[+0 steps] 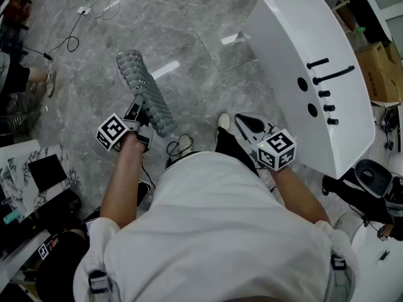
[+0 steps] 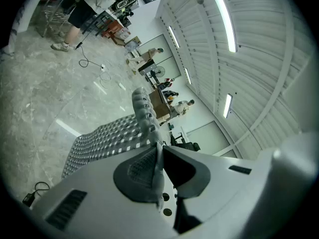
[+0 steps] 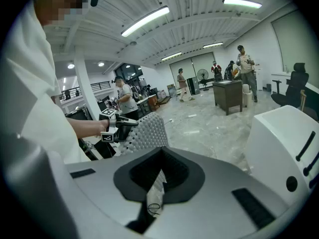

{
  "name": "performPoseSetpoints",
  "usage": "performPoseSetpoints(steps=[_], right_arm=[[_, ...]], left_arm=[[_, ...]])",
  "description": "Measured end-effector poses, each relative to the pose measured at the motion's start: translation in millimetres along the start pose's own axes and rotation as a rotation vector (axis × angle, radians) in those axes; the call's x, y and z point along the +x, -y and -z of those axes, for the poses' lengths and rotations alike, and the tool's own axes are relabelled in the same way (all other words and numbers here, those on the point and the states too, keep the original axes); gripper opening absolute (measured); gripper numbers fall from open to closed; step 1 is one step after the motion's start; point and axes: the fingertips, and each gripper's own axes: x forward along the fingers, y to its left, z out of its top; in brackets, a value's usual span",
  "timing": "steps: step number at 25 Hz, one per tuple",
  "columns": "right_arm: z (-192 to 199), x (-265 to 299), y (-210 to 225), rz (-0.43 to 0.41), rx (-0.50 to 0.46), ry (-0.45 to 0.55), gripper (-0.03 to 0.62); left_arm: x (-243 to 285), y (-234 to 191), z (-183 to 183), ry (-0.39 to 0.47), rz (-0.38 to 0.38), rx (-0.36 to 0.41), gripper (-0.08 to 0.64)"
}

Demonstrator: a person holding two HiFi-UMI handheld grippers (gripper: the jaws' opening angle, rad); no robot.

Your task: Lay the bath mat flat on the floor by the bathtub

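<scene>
The grey bath mat (image 1: pixel 146 88), studded and perforated, hangs as a rolled-up strip above the marble floor (image 1: pixel 189 17). My left gripper (image 1: pixel 141 114) is shut on its near end; in the left gripper view the mat's edge (image 2: pixel 142 118) runs straight in between the closed jaws of the left gripper (image 2: pixel 158 152). My right gripper (image 1: pixel 244 121) is shut and holds nothing, apart from the mat and close to the white bathtub (image 1: pixel 315 74). From the right gripper (image 3: pixel 160 162) I see the mat (image 3: pixel 147 131) and the tub (image 3: pixel 281 143) at the right.
The tub's side carries black fittings (image 1: pixel 327 74). The person's shoes (image 1: pixel 223 121) stand between the grippers. Cables (image 1: pixel 79 21) lie on the floor at upper left, a marble-topped table (image 1: pixel 25 172) at the left, cardboard boxes (image 1: pixel 378 68) beyond the tub. People stand in the background (image 3: pixel 244 63).
</scene>
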Motion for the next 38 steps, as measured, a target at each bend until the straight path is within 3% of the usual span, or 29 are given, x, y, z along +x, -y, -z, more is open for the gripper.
performPoseSetpoints(steps=[13,16,19,23,27,38], right_arm=[[-59.5,-19.3,176.8,-0.062,-0.019,0.063,0.008],[-66.2,-19.3,204.7,-0.071,-0.03,0.074,0.01],[-72.1,-12.7,226.6,-0.064,-0.008,0.092,0.063],[-84.8,-1.7,247.0,-0.047,0.014,0.094,0.064],[-108.4,17.6,272.2,-0.019,0.039,0.071,0.058],[-193.8,87.0,331.7,0.098,0.058,0.047,0.044]], left_arm=[[136.5,99.2,-21.6,0.089,-0.003,0.019,0.049],[165.5,127.3,-28.0,0.104,0.027,0.028,0.049],[196.3,145.9,-35.7,0.112,0.05,0.025,0.049],[243.5,169.4,-53.8,0.121,0.1,0.017,0.049],[302.5,186.0,-81.8,0.104,0.151,0.001,0.049],[430.9,177.5,-127.1,-0.044,0.179,-0.024,0.048]])
